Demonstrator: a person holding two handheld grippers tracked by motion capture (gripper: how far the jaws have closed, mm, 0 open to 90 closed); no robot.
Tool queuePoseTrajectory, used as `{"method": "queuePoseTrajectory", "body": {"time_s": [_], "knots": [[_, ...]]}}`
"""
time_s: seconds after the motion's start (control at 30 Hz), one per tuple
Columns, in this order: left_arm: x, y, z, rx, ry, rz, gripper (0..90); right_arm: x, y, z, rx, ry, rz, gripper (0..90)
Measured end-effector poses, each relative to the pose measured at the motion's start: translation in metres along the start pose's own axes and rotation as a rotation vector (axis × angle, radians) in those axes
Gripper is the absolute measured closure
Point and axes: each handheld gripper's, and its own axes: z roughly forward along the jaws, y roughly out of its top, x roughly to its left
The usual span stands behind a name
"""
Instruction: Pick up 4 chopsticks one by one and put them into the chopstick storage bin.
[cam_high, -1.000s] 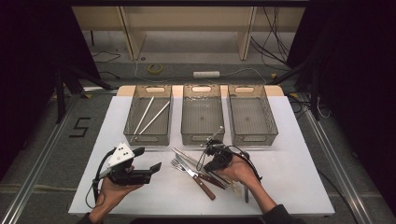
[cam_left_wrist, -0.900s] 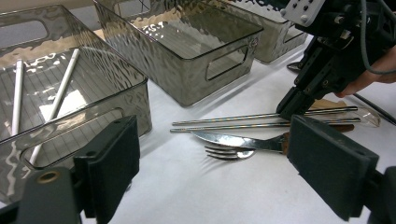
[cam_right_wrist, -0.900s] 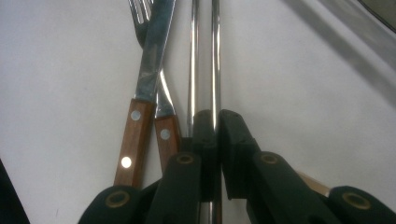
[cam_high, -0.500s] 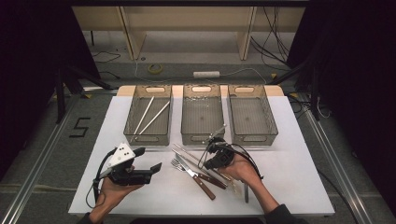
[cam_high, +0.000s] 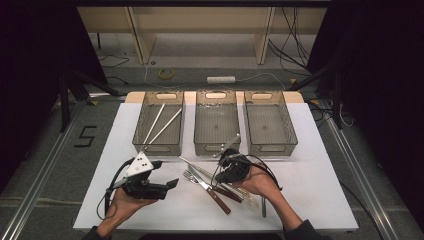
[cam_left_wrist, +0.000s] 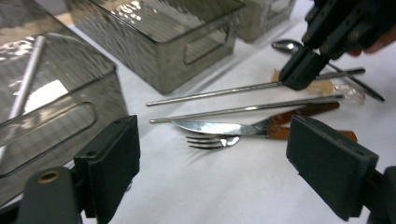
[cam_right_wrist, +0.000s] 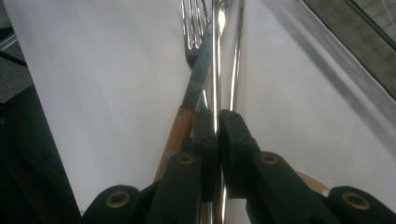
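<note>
Thin silver metal chopstick (cam_high: 227, 146), pinched in right gripper (cam_high: 226, 161), tip slanting up toward front rim of middle clear plastic bin (cam_high: 216, 146). Left bin (cam_high: 158, 145) with two like sticks inside. Left gripper (cam_high: 167, 185) spread, empty, hovering over white table (cam_high: 320, 180).

Left gripper view: held chopstick (cam_left_wrist: 212, 94) clamped near one end by right gripper (cam_left_wrist: 301, 70), second loose chopstick (cam_left_wrist: 243, 110) lying just beside, wood-handled knife (cam_left_wrist: 219, 128) across fork (cam_left_wrist: 212, 141), spoon (cam_left_wrist: 289, 45) farther off.

Right gripper view: pads (cam_right_wrist: 205, 135) pressed together on chopstick (cam_right_wrist: 215, 65).

Judged light, stiff, slick; end grip likely to pivot, mid-shaft hold steadier.
</note>
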Motion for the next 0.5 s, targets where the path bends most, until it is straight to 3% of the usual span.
{"method": "queuePoseTrajectory", "body": {"time_s": [0.23, 0.5], "knots": [[-0.008, 0.016, 0.01, 0.018, -0.038, 0.061, 17.5, 0.006, 0.0, -0.007, -0.005, 0.006, -0.054, 86.0], [-0.018, 0.031, 0.031, 0.09, -0.062, 0.162, 18.2, 0.013, 0.001, -0.015, -0.002, 0.018, -0.092, 86.0]]}}
